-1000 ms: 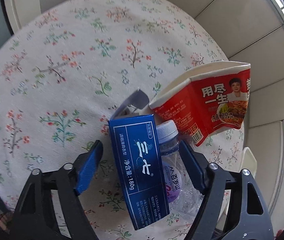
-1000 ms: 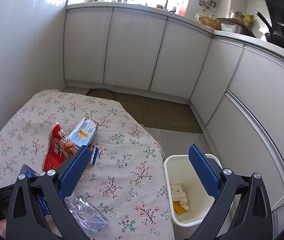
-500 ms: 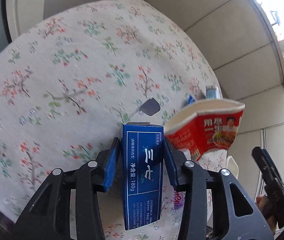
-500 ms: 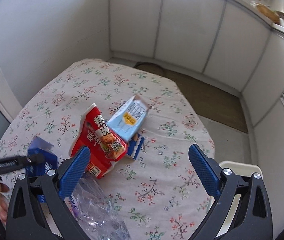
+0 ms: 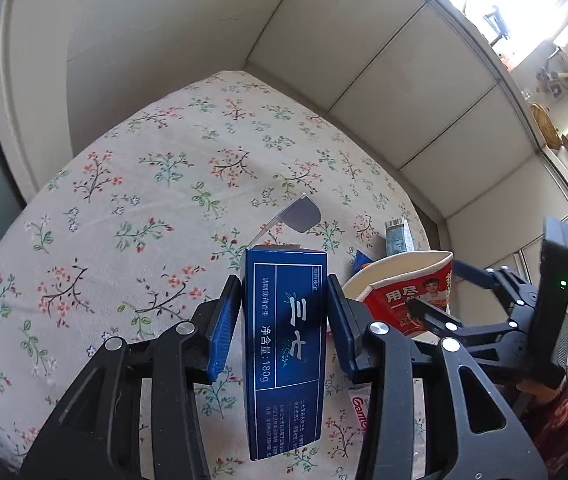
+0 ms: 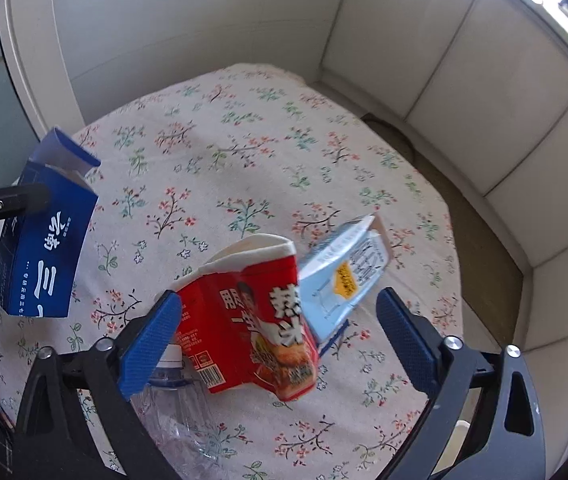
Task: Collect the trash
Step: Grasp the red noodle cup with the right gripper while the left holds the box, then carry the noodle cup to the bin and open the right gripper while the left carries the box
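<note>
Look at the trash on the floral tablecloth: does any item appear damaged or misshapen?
Yes. The red noodle cup lies squashed, its rim folded flat. Beside it, the clear plastic bottle is crumpled. The blue box gripped by the left gripper has its top flap hanging open.

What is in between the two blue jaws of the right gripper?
In the right wrist view, the red noodle cup sits between the closing jaws of the right gripper, with a pale blue carton beside it.

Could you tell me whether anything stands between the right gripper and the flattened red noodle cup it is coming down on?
Nothing visible does. The right gripper straddles the flattened red paper noodle cup with its closing jaws still clear of it. The pale blue carton leans against the cup's far side, and the clear plastic bottle lies beside the left finger.
</note>
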Demonstrator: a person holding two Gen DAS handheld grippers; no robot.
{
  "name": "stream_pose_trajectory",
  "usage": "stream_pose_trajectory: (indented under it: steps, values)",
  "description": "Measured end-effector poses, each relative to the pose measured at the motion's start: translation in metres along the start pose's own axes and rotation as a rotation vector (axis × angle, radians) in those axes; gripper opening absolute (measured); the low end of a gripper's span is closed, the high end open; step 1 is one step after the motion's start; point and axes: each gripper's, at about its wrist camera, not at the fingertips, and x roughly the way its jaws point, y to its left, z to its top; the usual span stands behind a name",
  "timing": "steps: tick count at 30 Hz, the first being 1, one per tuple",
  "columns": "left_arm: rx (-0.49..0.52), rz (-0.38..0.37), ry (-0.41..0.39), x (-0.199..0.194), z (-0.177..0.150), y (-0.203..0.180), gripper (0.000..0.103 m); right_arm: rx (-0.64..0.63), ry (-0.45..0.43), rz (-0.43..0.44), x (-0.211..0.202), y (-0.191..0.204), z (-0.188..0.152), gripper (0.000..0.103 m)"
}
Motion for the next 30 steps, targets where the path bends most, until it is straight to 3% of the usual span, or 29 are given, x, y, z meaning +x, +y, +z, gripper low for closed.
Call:
stream_pose_trajectory:
  steps: [1,3,4,11,19,30]
  values:
    - [-0.005,-0.003,0.001,0.003,0.001,0.002,0.041,0.008,0.024,0.025,0.005,0.0,0.0,0.045]
    - [-0.035,-0.006,0.004,0.007,0.004,0.008,0.041,0.033,0.045,0.029,0.012,0.0,0.001,0.032]
    - [-0.05,-0.005,0.006,0.009,0.005,0.012,0.041,0.049,0.045,0.043,0.013,0.001,0.0,0.03]
    - [-0.083,0.017,-0.027,0.008,0.009,0.021,0.041,0.138,-0.046,0.047,-0.005,0.01,0.007,0.026]
    - [-0.059,0.063,-0.112,-0.006,0.011,0.015,0.041,0.2,-0.202,-0.039,-0.036,0.021,0.031,0.026]
    - [-0.04,0.029,-0.178,-0.028,0.016,0.002,0.041,0.297,-0.368,-0.117,-0.069,0.033,0.034,0.026]
